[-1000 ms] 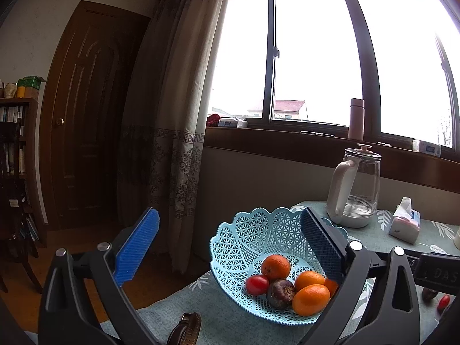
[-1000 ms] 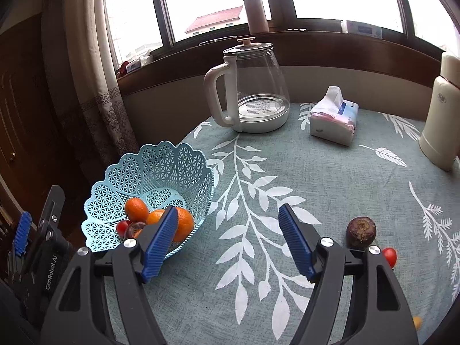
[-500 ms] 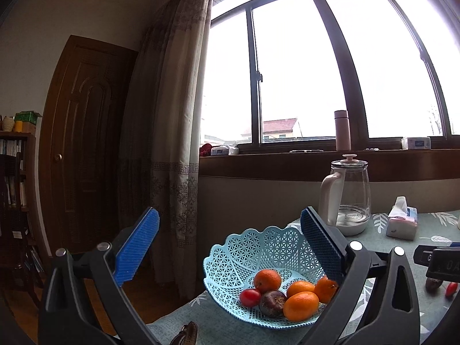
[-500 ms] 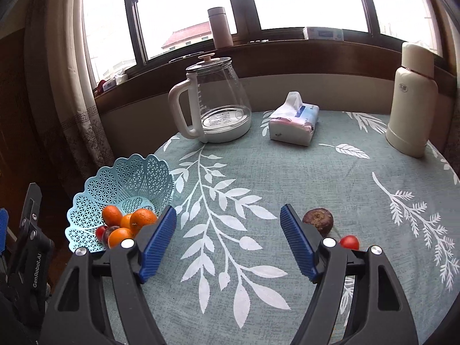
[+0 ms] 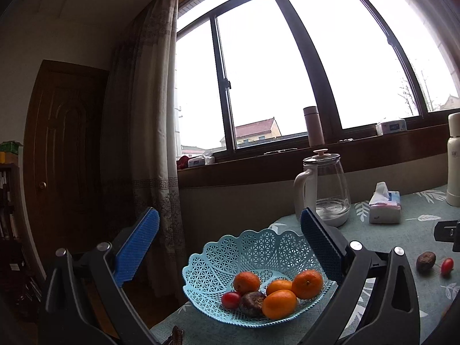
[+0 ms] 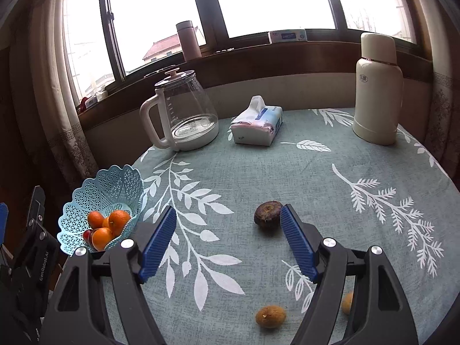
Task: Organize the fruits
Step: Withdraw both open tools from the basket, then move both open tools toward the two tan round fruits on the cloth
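Fruit lies in two groups on the worktop (image 6: 258,166), with the basket (image 6: 109,189) as the landmark at its left edge. Inside the basket sit several oranges (image 5: 307,284), a red cherry tomato (image 5: 230,300) and a dark brown passion fruit (image 5: 252,303), all touching one another in the bottom.

Well to the right of the basket, out on the patterned cloth, a second passion fruit (image 6: 268,214) rests alone, with a red tomato (image 5: 446,266) just beside it in the left wrist view. Nearer the camera than that, two small tan fruits lie apart: one (image 6: 270,316) in plain sight, the other (image 6: 348,302) partly hidden behind the right tool's frame.

The right tool (image 6: 228,240) hangs over the cloth with its blue pads spread wide and nothing between them; its right pad tip looks just beside the lone passion fruit, though contact cannot be told. The left tool (image 5: 228,245) is also spread and empty, held at the basket's near side, the basket showing between its pads.

Behind the basket, toward the window, stand a kettle (image 6: 184,112), a tissue pack (image 6: 257,126) and a cream flask (image 6: 376,89).
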Demonstrator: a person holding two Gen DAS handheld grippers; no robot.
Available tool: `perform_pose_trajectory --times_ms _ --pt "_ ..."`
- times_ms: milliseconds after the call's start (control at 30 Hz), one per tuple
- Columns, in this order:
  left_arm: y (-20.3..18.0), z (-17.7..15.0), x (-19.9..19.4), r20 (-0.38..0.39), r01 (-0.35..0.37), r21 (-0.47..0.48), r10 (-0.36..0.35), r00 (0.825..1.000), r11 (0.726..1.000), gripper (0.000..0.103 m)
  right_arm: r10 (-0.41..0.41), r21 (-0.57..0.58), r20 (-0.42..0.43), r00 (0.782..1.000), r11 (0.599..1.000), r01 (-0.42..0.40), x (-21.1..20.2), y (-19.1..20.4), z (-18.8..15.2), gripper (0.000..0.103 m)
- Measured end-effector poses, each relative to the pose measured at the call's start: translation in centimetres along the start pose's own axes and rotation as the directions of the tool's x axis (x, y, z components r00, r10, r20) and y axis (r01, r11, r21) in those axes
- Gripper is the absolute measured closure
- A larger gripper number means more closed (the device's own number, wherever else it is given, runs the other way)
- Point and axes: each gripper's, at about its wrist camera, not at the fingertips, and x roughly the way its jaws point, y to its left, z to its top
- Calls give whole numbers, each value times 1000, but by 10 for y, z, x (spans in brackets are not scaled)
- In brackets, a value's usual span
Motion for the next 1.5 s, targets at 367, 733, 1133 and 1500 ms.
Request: perform_pose_trajectory --times_ms 367,733,1133,1500 --pt "-15 14 -25 31 94 1 -94 995 996 3 -50 65 19 999 997 49 -15 -35 -2 28" --pt "-44 14 -34 -78 341 -6 -341 937 940 3 -122 128 50 991 985 114 -27 -64 -7 15" --pt "-55 13 -34 -152 445 -33 -445 883 895 3 -158 140 62 985 979 148 -39 -83 -8 6" --pt "-64 8 -28 -237 531 -107 -540 808 841 3 -206 154 43 978 968 197 -51 -111 -16 5"
